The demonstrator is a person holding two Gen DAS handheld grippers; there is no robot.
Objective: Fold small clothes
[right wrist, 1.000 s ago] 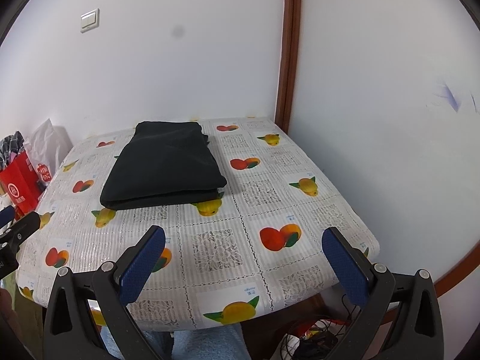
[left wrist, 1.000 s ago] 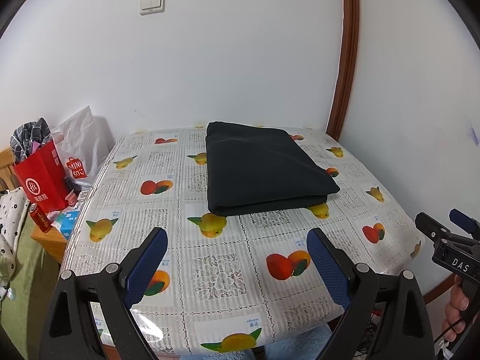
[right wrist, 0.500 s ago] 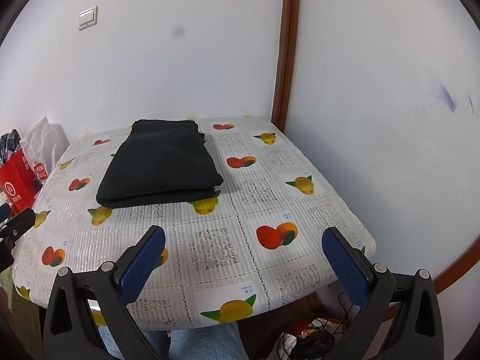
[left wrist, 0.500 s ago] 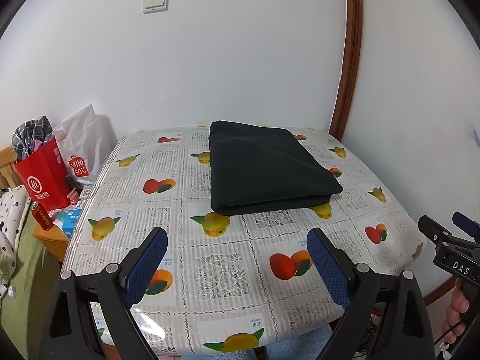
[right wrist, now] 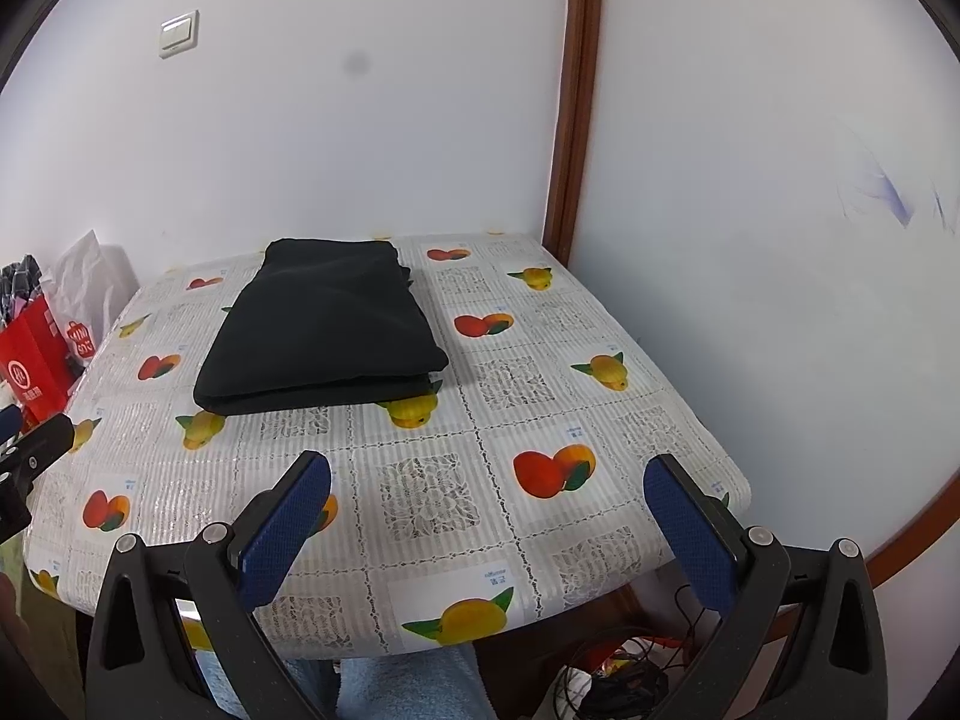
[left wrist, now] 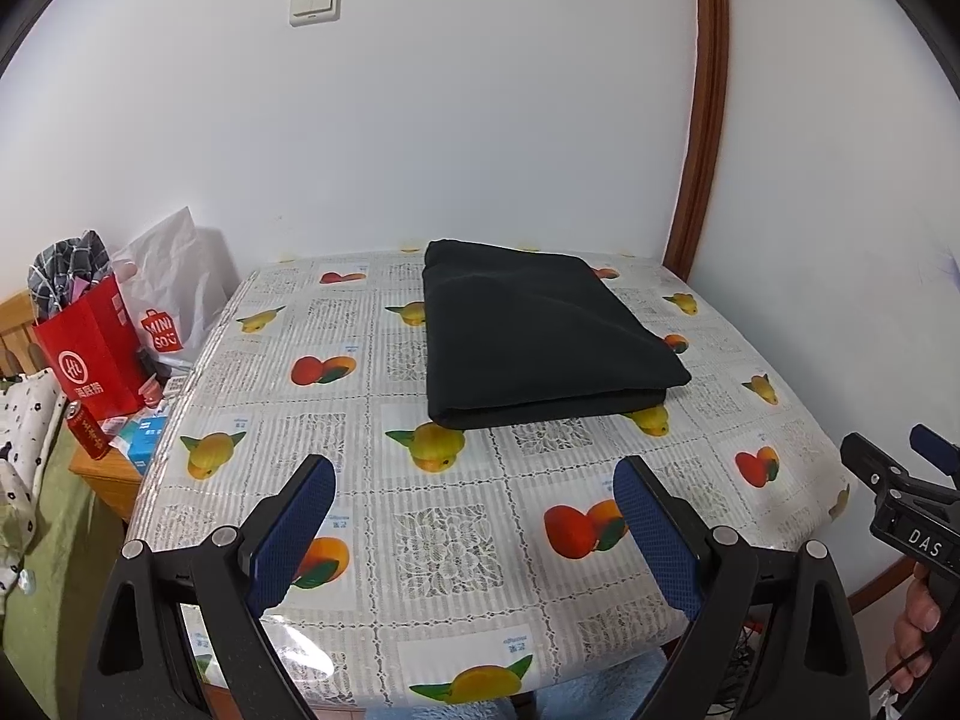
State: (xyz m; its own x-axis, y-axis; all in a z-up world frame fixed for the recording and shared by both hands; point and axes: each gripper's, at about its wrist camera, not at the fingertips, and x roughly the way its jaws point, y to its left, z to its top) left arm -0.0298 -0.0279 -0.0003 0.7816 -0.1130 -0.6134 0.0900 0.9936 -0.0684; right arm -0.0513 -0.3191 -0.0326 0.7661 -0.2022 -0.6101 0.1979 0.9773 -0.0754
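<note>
A black garment point(left wrist: 540, 336) lies folded into a neat rectangle on the far half of the table with the fruit-print cloth point(left wrist: 456, 528). It also shows in the right wrist view point(right wrist: 327, 330). My left gripper point(left wrist: 474, 480) is open and empty, held back over the table's near edge. My right gripper point(right wrist: 486, 480) is open and empty, also held back from the near edge. The right gripper shows at the right edge of the left wrist view point(left wrist: 900, 480). Neither gripper touches the garment.
White walls close the far and right sides, with a brown corner trim point(left wrist: 699, 120). Left of the table stand a red paper bag point(left wrist: 90, 348), a white Miniso bag point(left wrist: 168, 300) and a red can point(left wrist: 87, 432) on a low stand. Cables lie under the table point(right wrist: 618, 672).
Both grippers have drawn back and risen a little, so the table and garment look slightly farther away. The garment has not moved. Both jaws stay open.
</note>
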